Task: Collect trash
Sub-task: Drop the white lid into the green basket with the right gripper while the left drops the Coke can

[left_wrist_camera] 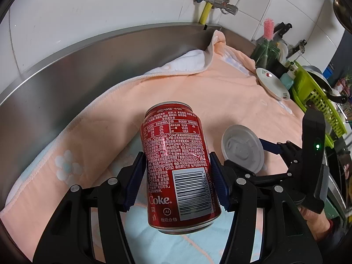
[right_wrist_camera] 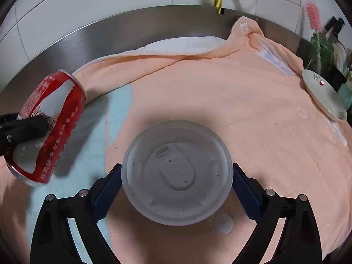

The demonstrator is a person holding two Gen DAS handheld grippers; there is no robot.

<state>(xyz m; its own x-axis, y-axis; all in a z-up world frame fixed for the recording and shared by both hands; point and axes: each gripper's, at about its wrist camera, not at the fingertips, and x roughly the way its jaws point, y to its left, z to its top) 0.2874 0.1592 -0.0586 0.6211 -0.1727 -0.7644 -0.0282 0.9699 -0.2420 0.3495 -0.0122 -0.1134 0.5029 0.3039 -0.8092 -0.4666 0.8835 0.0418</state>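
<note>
A red Coke can (left_wrist_camera: pixel 178 167) hangs tilted above the peach towel (left_wrist_camera: pixel 220 92), and my left gripper (left_wrist_camera: pixel 176 156) is shut on its sides with both blue pads pressed against it. From the right wrist the same can (right_wrist_camera: pixel 48 127) shows at the left, with a left finger (right_wrist_camera: pixel 24 127) across it. A translucent white cup lid (right_wrist_camera: pixel 176 171) sits between the pads of my right gripper (right_wrist_camera: pixel 177 167), which touch its rim on both sides. The lid faces the camera, tipped up from the towel (right_wrist_camera: pixel 220 88). In the left wrist view the lid (left_wrist_camera: pixel 242 147) is just right of the can.
A steel backsplash (left_wrist_camera: pixel 88 70) curves behind the towel. A white plate (right_wrist_camera: pixel 323 94) leans at the towel's right edge, next to a green dish rack (left_wrist_camera: pixel 314 96), a pink brush (left_wrist_camera: pixel 268 29) and dishes. Valves and a yellow hose (left_wrist_camera: pixel 206 11) are on the tiled wall.
</note>
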